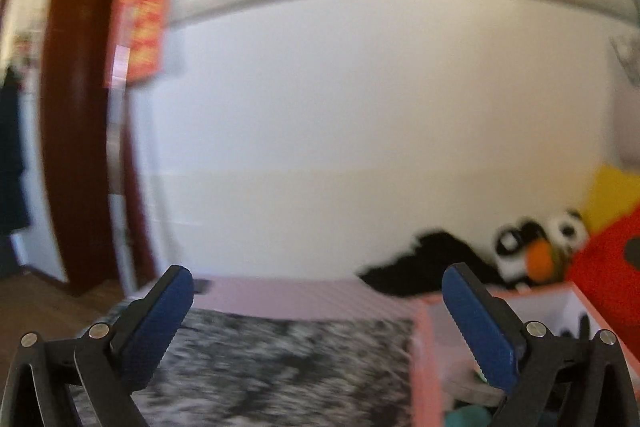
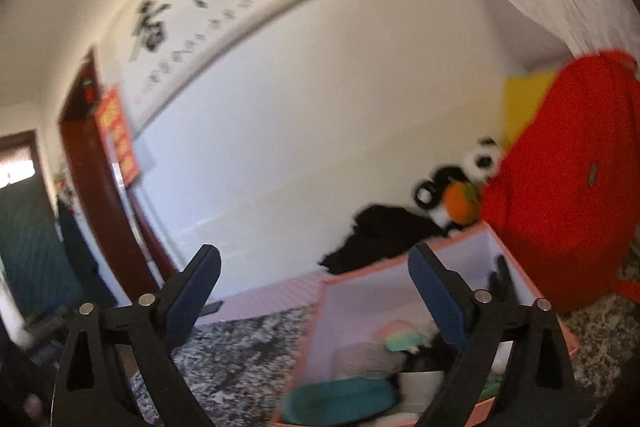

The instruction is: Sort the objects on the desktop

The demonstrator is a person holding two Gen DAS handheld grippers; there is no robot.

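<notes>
Both views are motion-blurred and tilted up toward a white wall. A pink storage box (image 2: 400, 269) sits on a speckled black-and-white tabletop (image 2: 248, 351); inside it lie a teal pouch (image 2: 340, 401), a small pink-and-green item (image 2: 402, 337) and other blurred objects. My right gripper (image 2: 316, 279) is open and empty, held above the box's left part. My left gripper (image 1: 318, 301) is open and empty above the tabletop (image 1: 280, 367), with the pink box (image 1: 424, 347) at its right.
A panda plush holding an orange ball (image 2: 464, 187) and a black cloth (image 2: 384, 235) lie behind the box. A big red bag (image 2: 568, 179) stands at the right. A pink striped mat (image 1: 296, 297) lies by the wall. A brown door frame (image 1: 72, 131) stands at left.
</notes>
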